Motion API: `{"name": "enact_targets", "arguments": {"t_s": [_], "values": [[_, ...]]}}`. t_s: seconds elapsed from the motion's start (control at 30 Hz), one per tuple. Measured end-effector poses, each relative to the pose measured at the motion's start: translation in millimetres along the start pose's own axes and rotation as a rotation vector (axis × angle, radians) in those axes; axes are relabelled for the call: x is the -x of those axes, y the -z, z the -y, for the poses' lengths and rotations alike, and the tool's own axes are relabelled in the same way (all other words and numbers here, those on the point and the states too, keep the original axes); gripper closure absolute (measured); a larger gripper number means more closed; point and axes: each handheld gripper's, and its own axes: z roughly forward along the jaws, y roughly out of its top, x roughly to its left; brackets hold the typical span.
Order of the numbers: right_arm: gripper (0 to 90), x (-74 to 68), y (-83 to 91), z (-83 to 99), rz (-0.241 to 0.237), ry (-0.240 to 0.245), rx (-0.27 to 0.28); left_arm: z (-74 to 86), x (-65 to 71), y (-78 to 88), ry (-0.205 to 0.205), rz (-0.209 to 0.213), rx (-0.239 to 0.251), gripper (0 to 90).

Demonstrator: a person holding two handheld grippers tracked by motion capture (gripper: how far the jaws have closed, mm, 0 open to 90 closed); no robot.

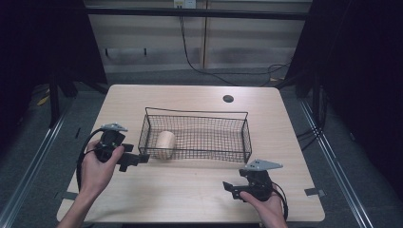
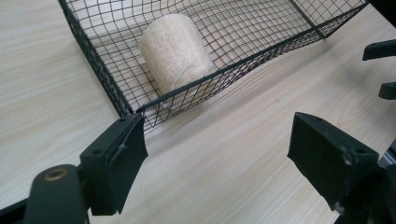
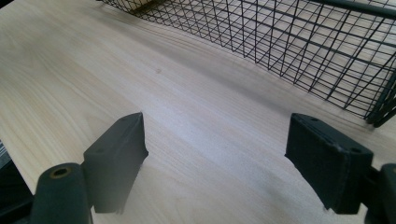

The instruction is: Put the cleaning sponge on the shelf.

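1. One black wire basket [image 1: 197,135].
2. One pale roll [image 1: 166,142], lying inside the basket.
3. Two hand-held grippers: left gripper [image 1: 134,160], right gripper [image 1: 231,189].
4. One wooden tabletop [image 1: 190,190].

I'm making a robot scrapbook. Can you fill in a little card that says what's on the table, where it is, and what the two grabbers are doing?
table: light wood table
basket: black wire basket in the middle of the table
roll: pale roll lying on its side inside the basket, at its left end
left gripper: left gripper open, holding nothing, just outside the basket's near left corner
right gripper: right gripper open, holding nothing, over bare table in front of the basket
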Motion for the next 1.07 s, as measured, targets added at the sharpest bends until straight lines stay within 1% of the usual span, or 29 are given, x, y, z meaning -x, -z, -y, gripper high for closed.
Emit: {"name": "enact_targets", "arguments": {"t_s": [0.03, 0.1, 0.13, 0.17, 0.2, 0.23, 0.27, 0.3, 0.37, 0.4, 0.43, 0.47, 0.5, 0.53, 0.57, 0.6, 0.63, 0.67, 0.7, 0.73, 0.77, 0.8, 0.83, 0.87, 0.9, 0.93, 0.97, 1.03, 1.07], "values": [[19.6, 0.0, 0.0, 0.0, 0.0, 0.0, 0.0, 0.0, 0.0, 0.0, 0.0, 0.0, 0.0, 18.8], [19.7, 0.4, -0.9, -0.6, -0.002, 0.0, -0.002, 11.0, -3.3, 2.7, 0.014, -0.019, 0.012, 18.7], [19.7, 0.4, -0.9, -0.7, -0.002, 0.001, -0.002, 11.0, -3.3, 2.7, 0.014, -0.019, 0.012, 18.1], [19.6, 0.3, -1.0, -0.7, -0.002, 0.002, -0.001, 18.6, -5.7, 4.3, 0.03, -0.021, 0.001, 17.4], [19.6, 0.3, -1.0, -0.7, -0.002, 0.002, -0.001, 18.6, -5.7, 4.3, 0.03, -0.021, 0.001, 17.4], [19.6, 0.5, -1.2, -0.6, 0.0, 0.0, -0.004, 26.1, -6.3, 5.3, 0.031, -0.023, -0.007, 17.4], [19.6, 0.5, -1.2, -0.6, 0.0, 0.0, -0.004, 26.1, -6.3, 5.3, 0.031, -0.023, -0.007, 17.4], [19.6, 0.6, -1.5, -0.8, 0.001, 0.0, -0.003, 32.5, -6.6, 7.2, 0.039, -0.032, -0.002, 17.4], [19.6, 0.3, -1.7, -0.9, 0.0, 0.002, -0.003, 34.9, -6.6, 7.9, 0.039, -0.037, -0.008, 17.4], [19.7, 0.0, -1.7, -0.9, -0.001, 0.004, -0.002, 38.0, -6.6, 8.6, 0.044, -0.05, -0.013, 17.4], [19.7, -0.2, -1.6, -0.9, 0.0, 0.003, -0.003, 43.5, -7.3, 10.7, 0.064, -0.051, -0.005, 17.4], [19.6, -0.3, -1.4, -0.8, 0.001, 0.003, -0.003, 43.5, -7.3, 10.7, 0.064, -0.051, -0.005, 17.4], [19.7, -0.1, -1.2, -0.7, 0.003, 0.004, -0.003, 46.8, -8.4, 11.8, 0.063, -0.037, -0.013, 17.4], [19.6, 0.1, -0.9, -0.6, 0.002, 0.003, -0.003, 55.2, -9.0, 12.7, 0.066, -0.032, -0.009, 17.4], [19.6, 0.3, -0.8, -0.6, 0.003, 0.002, -0.003, 60.1, -7.9, 12.0, 0.066, -0.047, -0.003, 17.4], [19.6, 0.5, -0.7, -0.6, 0.004, 0.001, -0.003, 64.5, -8.1, 12.1, 0.066, -0.049, -0.011, 17.4], [19.6, 0.5, -0.7, -0.5, 0.007, 0.001, -0.004, 69.3, -9.0, 12.4, 0.077, -0.046, 0.016, 17.4], [19.6, 0.5, -0.7, -0.5, 0.007, 0.001, -0.004, 69.3, -9.0, 12.4, 0.077, -0.046, 0.016, 17.4], [19.6, 0.5, -0.5, -0.3, 0.01, -0.001, -0.005, 78.5, -11.3, 12.1, 0.104, -0.033, 0.046, 17.4], [19.6, 0.6, -0.4, -0.3, 0.011, -0.003, -0.003, 82.4, -12.0, 11.1, 0.107, -0.032, 0.049, 17.4], [19.6, 0.7, -0.3, -0.3, 0.013, -0.002, -0.003, 86.0, -12.6, 10.3, 0.105, -0.044, 0.052, 17.4], [19.6, 0.7, -0.3, -0.3, 0.013, -0.002, -0.003, 86.0, -12.6, 10.3, 0.105, -0.044, 0.052, 17.4], [19.6, 0.9, -0.5, -0.4, 0.015, 0.0, -0.004, 92.1, -16.0, 9.4, 0.109, -0.049, 0.054, 17.4], [19.6, 0.9, -0.5, -0.4, 0.015, 0.0, -0.004, 92.1, -16.0, 9.4, 0.109, -0.049, 0.054, 17.4], [19.7, 0.9, -0.4, -0.4, 0.017, 0.001, -0.005, 95.3, -17.0, 9.2, 0.117, -0.049, 0.065, 17.4], [19.6, 0.6, -0.3, -0.4, 0.019, 0.001, -0.005, 97.8, -18.3, 8.8, 0.11, -0.061, 0.059, 17.4], [19.6, 0.1, -0.2, 0.0, 0.021, 0.005, -0.005, 100.5, -18.3, 7.3, 0.115, -0.061, 0.061, 17.4], [19.7, -0.3, 0.0, 0.1, 0.027, 0.011, -0.004, 102.2, -20.3, 6.2, 0.104, -0.047, 0.043, 17.4], [19.7, -0.3, 0.0, 0.1, 0.027, 0.011, -0.004, 103.2, -20.4, 5.3, 0.103, -0.046, 0.046, 17.4]]}}
